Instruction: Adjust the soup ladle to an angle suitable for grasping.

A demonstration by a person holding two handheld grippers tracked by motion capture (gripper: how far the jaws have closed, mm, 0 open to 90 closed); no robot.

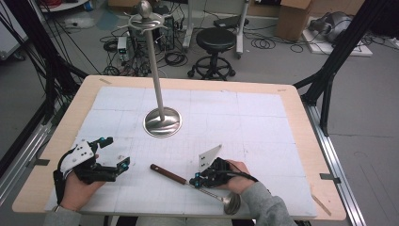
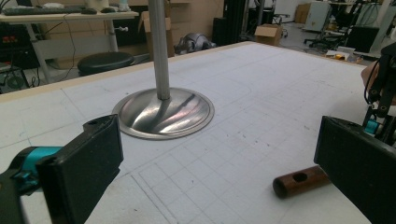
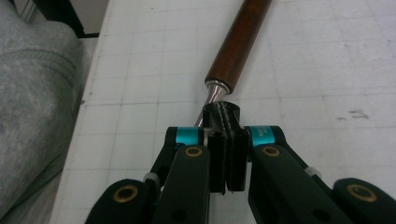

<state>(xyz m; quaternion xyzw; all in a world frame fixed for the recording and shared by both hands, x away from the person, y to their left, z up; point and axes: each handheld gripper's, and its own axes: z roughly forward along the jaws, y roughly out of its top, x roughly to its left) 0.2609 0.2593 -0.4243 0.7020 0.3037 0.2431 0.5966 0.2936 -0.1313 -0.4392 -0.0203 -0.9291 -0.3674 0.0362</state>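
The ladle (image 1: 188, 181) is lying on the counter (image 1: 291, 101) at the lower centre of the high view, its brown wooden handle pointing toward the upper left and its metal bowl sitting at the bottom edge, partly covered by the person's grey sleeve (image 1: 263, 202). The right gripper (image 1: 196, 181) is clamping its jaws on the thin metal shaft just below the wooden handle; in the right gripper view the pads are pressing almost together, and the shaft between them is mostly hidden, so only a short bright stub is showing above the right gripper's (image 3: 226, 140) tips. The handle's far end is being cut off by the top of that frame.

The left gripper (image 1: 116, 151) is resting at the lower left of the high view, well apart from the ladle, its jaws standing wide with nothing between them. In the left gripper view the handle's end, with a small hole, is peeking out beside the right-hand jaw.

The metal stand (image 1: 162, 121) is rising from its round base in the middle of the counter; its top is hard to make out against the cluttered floor.
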